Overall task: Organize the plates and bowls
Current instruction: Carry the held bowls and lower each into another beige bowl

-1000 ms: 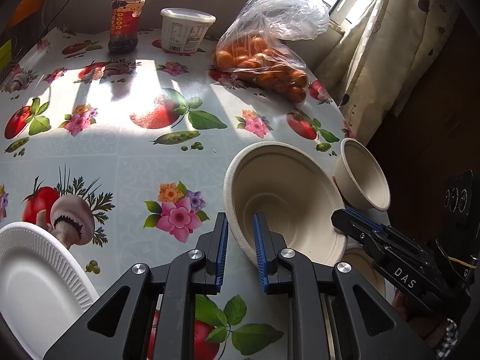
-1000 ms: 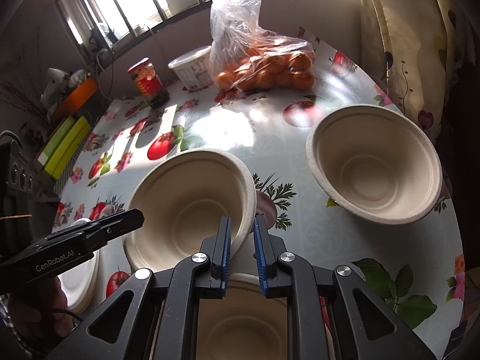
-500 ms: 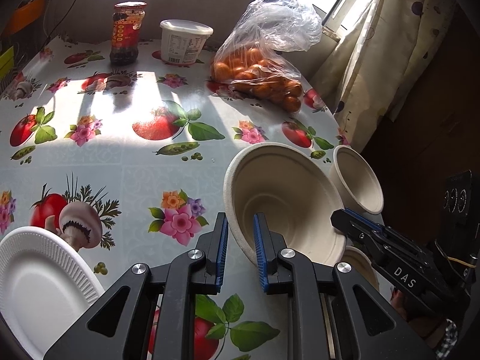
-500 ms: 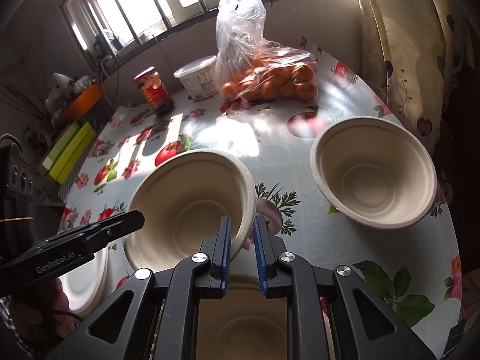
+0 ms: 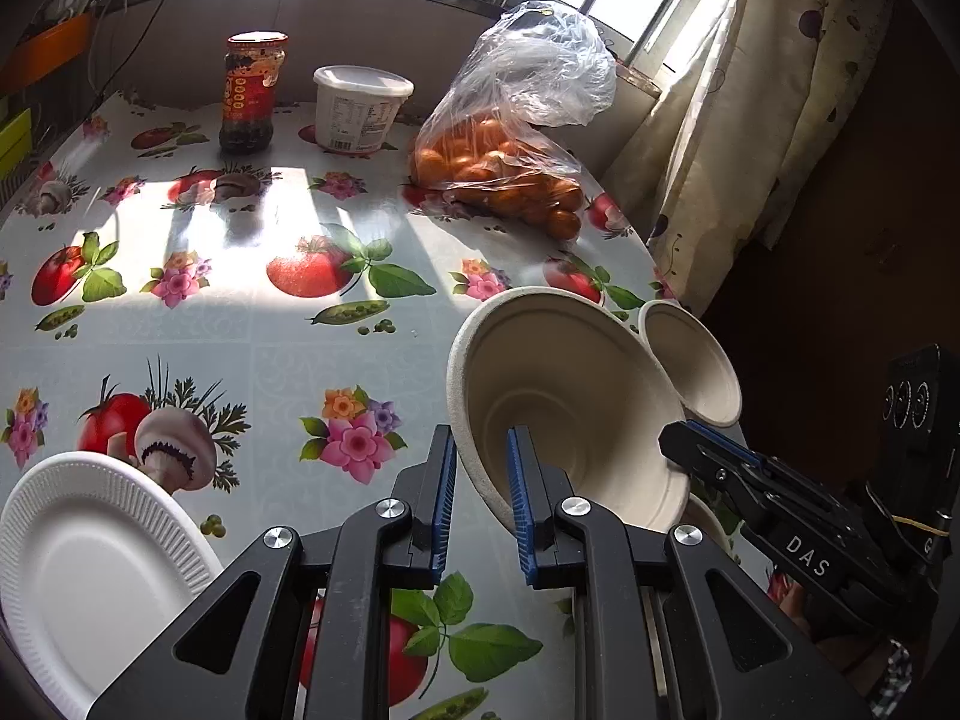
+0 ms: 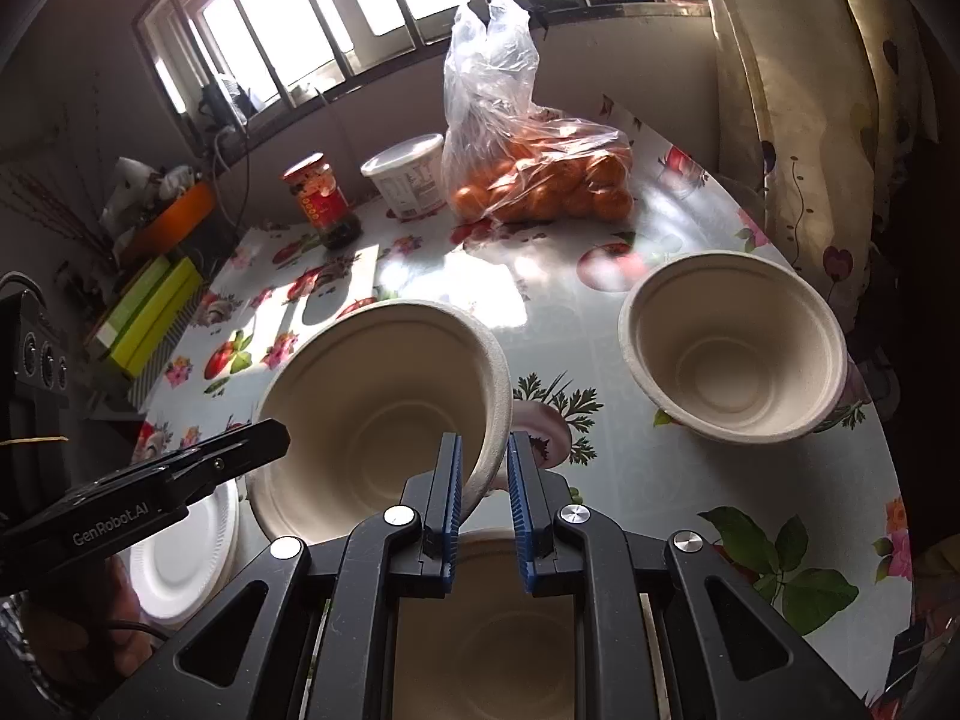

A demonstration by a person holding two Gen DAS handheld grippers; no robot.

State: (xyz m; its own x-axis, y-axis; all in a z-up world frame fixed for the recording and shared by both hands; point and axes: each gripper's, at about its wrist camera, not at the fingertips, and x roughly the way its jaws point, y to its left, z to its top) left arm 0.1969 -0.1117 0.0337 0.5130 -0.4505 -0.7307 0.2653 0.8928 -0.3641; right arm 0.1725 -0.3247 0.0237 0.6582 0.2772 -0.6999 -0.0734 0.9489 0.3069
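Both my grippers, left (image 5: 478, 483) and right (image 6: 483, 483), clamped on opposite rims of one beige pulp bowl (image 6: 384, 408), lifted tilted over another bowl (image 6: 486, 624), floral tablecloth (image 5: 252, 348) below.

Black tongs (image 5: 477, 489), blue ribbed pads (image 5: 445, 498)

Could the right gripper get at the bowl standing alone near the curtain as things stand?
Probably not yet: the right gripper and left gripper are both shut on the lifted bowl. The table around the lone bowl is bare.
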